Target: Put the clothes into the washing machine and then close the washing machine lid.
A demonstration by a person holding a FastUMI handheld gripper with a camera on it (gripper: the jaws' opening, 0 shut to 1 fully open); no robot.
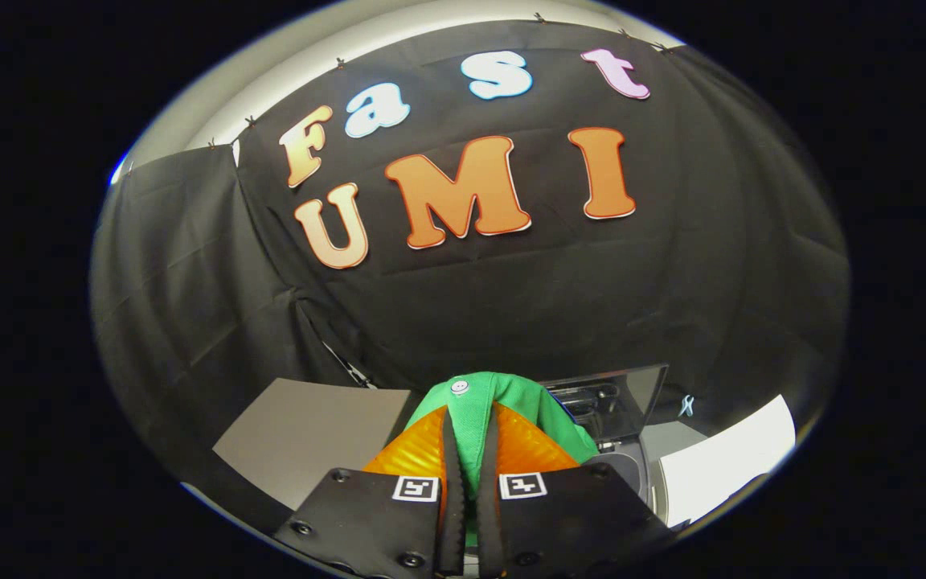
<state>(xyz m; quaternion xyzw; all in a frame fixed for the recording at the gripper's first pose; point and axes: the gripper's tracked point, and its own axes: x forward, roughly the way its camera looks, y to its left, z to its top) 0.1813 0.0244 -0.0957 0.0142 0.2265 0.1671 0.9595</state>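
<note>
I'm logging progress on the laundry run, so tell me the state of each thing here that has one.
Gripper: shut on the garment, lifted above the table.
Garment: green, with a white button, pinched between the fingers, draping over their tips, not yet in the washer.
Washer lid: raised, open.
Washer: beyond and beside the fingers, opening uncovered; its inside is hidden.

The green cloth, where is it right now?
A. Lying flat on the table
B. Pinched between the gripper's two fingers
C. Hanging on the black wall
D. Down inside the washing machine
B: the green cloth is squeezed between both fingers of the gripper, held up above the table, with the washing machine and its raised lid just beyond it.
</note>
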